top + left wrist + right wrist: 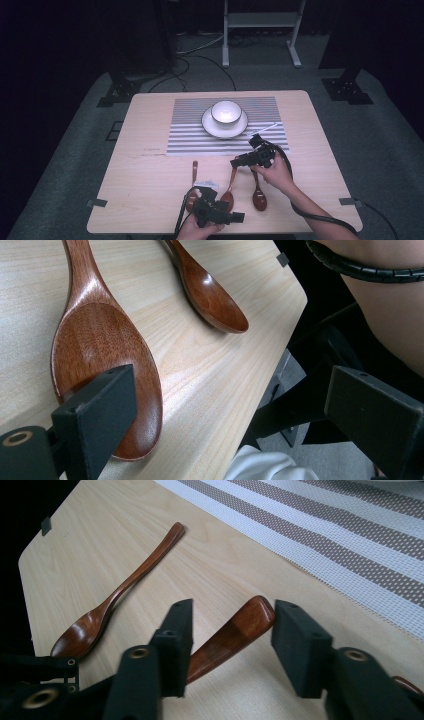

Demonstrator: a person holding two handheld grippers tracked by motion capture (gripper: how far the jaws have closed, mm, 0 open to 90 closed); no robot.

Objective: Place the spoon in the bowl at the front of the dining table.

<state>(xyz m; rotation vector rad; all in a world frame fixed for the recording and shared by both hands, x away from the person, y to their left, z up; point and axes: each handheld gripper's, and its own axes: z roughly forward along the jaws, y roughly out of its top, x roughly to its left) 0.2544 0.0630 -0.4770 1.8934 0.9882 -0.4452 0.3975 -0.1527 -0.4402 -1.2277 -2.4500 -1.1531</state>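
Right gripper view is showing the right gripper (230, 645) spreading around a glossy wooden spoon handle (235, 632); the left gripper (240, 430) is gaping over a smooth rounded spoon bowl (105, 365).

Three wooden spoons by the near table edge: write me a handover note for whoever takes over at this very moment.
Right hand-held gripper: open, jaws either side of the middle spoon handle tip, not yet closed.
Left hand-held gripper: open, low at the near edge over the same spoon's bowl.
Left spoon and right spoon lie flat on the table. Bowl sits on plate on the striped mat.
Done: nothing lifted. Left: probably grasp the middle spoon.
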